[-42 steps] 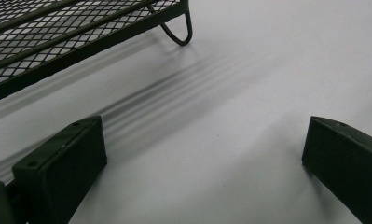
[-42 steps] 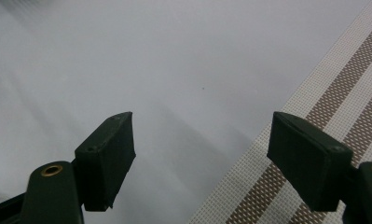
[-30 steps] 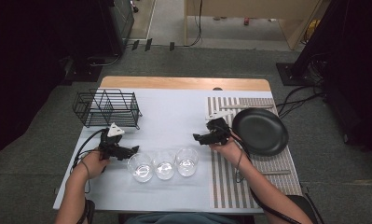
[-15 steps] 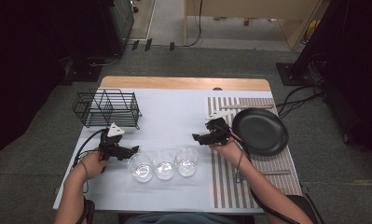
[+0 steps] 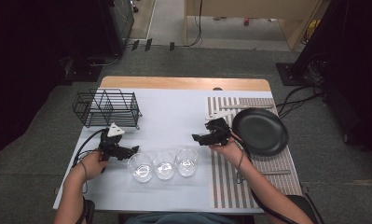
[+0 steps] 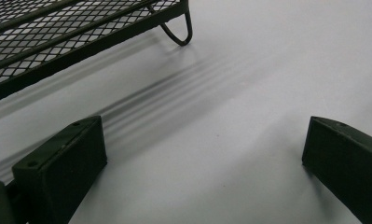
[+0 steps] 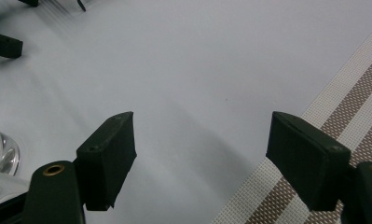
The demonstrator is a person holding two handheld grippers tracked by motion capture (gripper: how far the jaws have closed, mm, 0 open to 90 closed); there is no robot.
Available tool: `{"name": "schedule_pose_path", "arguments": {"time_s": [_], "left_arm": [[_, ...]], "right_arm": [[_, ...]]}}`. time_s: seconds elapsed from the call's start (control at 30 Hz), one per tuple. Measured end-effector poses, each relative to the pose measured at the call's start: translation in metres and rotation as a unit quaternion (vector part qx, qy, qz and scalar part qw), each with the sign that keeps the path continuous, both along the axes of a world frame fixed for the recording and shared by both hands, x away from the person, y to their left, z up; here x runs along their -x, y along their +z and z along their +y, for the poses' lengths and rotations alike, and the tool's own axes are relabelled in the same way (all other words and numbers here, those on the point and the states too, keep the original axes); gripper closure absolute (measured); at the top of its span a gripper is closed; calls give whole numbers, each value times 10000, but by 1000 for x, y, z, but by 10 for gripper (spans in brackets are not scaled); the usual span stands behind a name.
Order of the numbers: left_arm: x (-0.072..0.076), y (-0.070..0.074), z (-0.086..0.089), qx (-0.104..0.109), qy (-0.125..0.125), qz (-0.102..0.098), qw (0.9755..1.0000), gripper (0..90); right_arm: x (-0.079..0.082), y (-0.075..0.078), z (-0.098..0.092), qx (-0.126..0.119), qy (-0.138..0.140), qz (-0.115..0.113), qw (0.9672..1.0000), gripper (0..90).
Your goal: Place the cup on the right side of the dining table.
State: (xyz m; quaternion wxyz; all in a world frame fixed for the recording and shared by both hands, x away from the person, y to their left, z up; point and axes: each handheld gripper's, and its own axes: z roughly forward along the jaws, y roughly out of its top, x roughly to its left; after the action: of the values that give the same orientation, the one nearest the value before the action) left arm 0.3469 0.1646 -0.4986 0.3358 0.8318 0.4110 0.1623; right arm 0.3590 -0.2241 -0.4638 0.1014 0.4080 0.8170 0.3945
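We've got one table (image 5: 174,116) with a pale blue-grey top here, and on its right side one striped mat (image 5: 230,186). One black wire rack (image 5: 106,108) sits at the back left, and one black plate (image 5: 260,131) rests on the mat at the right. Up front in the middle there are three clear glasses (image 5: 164,164) in a row, each just beside the next, all upright as far as we can tell. Then the two tongs: the left gripper (image 5: 130,151) sits just left of the glass row, the right gripper (image 5: 196,138) just behind its right end, near the mat's edge. Both have their jaws apart with nothing but bare tabletop between them. We can't spot any readable brand, label or writing anywhere.
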Motion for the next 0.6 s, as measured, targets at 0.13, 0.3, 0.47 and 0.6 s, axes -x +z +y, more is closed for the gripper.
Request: {"name": "schedule_pose_path", "arguments": {"time_s": [0.13,0.3,0.47,0.6], "left_arm": [[0,0,0,6,1,-5,10000,0],[0,0,0,4,1,-6,10000,0],[0,0,0,5,1,-5,10000,0],[0,0,0,5,1,-4,10000,0]], "right_arm": [[1,1,1,-1,23,0,10000,235],[3,3,2,8,51,-16,10000,235],[5,4,2,34,82,-54,9999,235],[6,5,2,47,101,-67,9999,236]]}}
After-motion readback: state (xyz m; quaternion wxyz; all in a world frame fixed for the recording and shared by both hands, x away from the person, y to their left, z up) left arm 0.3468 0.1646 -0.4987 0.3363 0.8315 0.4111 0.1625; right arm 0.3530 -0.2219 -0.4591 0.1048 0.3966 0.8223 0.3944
